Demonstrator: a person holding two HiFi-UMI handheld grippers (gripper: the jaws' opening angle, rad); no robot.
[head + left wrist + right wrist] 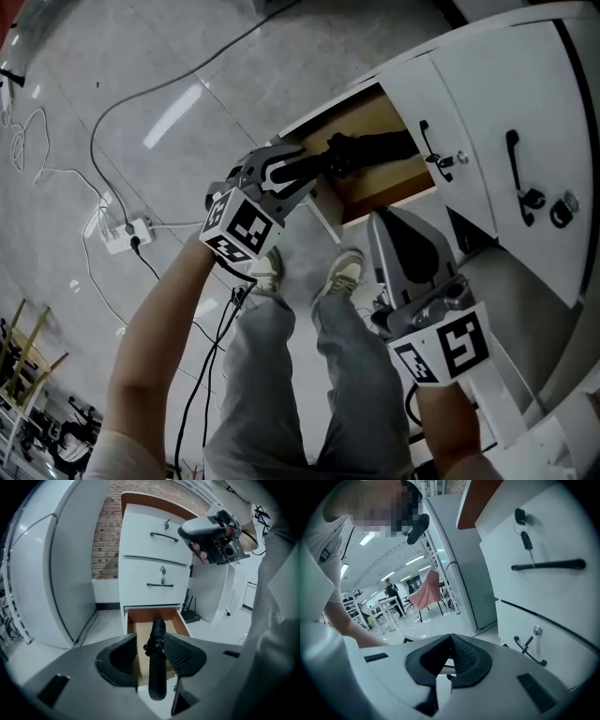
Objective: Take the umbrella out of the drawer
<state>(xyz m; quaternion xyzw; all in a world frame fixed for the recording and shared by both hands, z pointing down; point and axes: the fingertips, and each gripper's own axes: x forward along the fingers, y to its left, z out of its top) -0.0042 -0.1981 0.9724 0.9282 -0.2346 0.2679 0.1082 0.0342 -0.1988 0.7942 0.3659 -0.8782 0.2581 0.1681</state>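
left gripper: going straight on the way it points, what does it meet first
The black umbrella in the open drawer; its near end lies right in line between the left gripper's open jaws, though depth is hard to judge.

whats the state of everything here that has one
left gripper: open, fingers either side of the umbrella, not clamped
right gripper: shut, empty
bottom drawer: pulled open
umbrella: folded, lying in the bottom drawer
upper drawers: shut
key: hanging from a lock
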